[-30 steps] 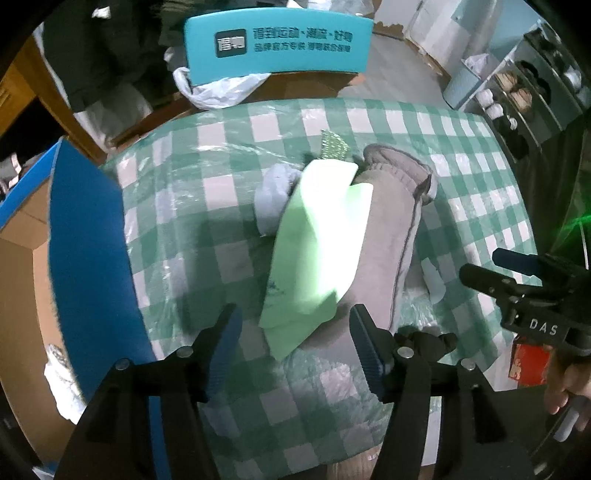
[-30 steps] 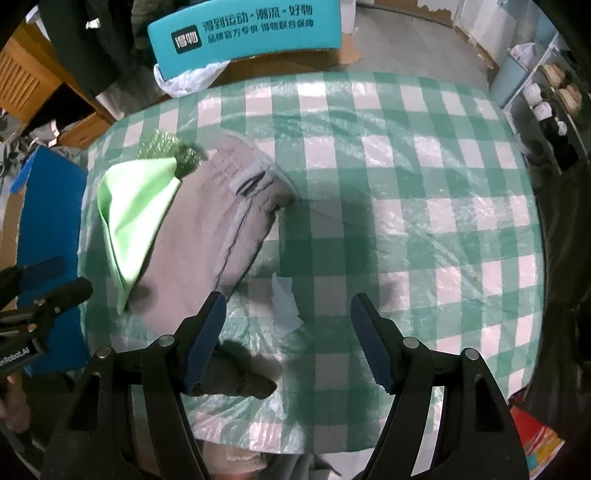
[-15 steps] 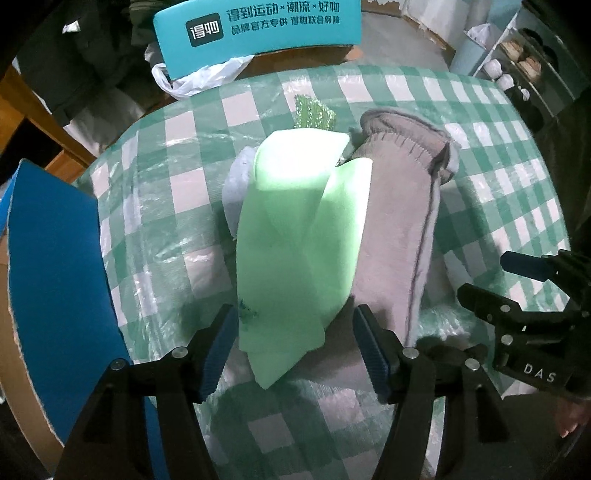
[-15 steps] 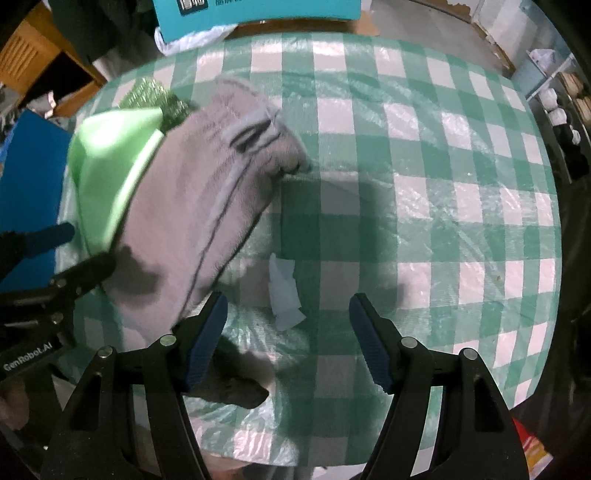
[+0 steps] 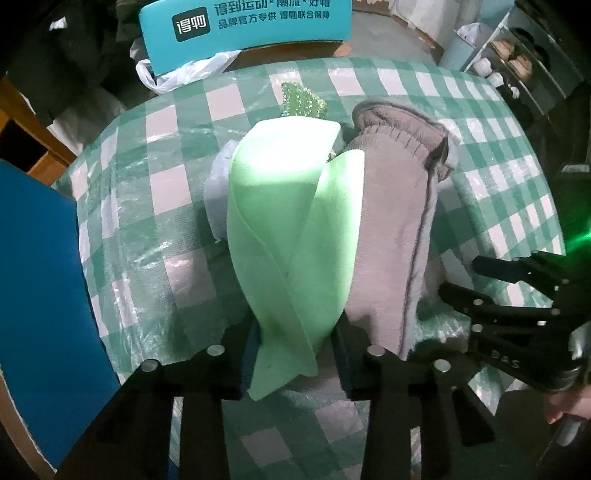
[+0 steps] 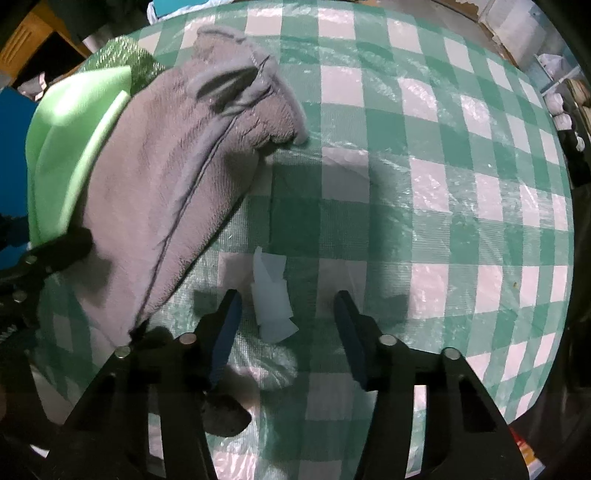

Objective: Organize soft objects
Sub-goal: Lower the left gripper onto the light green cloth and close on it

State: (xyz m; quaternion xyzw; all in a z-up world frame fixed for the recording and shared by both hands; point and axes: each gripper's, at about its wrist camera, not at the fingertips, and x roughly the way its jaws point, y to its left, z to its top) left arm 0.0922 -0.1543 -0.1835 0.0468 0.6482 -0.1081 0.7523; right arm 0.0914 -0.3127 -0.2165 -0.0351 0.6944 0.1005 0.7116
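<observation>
A light green cloth [image 5: 291, 229] lies draped over a grey fleece garment [image 5: 391, 229] on the green checked table [image 5: 162, 192]. My left gripper [image 5: 295, 354] points down at the cloth's near end. Its jaws are closing, and the pads pinch the bunched green cloth. A pale blue cloth [image 5: 218, 192] peeks out under the green one, and a glittery green piece [image 5: 301, 101] lies behind. My right gripper [image 6: 288, 328] is closing around a small white scrap [image 6: 271, 299] beside the grey garment [image 6: 166, 177]. Its pads stand clear of the scrap.
A blue-lined cardboard box [image 5: 37, 295] stands at the table's left edge. A teal chair back [image 5: 243, 22] and a white plastic bag [image 5: 177, 74] are behind the table. Shelves with cups [image 5: 509, 55] stand at the far right. Plastic film covers the tablecloth [image 6: 443, 184].
Both grippers came down closer to the table. The left jaws narrowed onto the green cloth's near end. The right jaws narrowed around the white scrap.
</observation>
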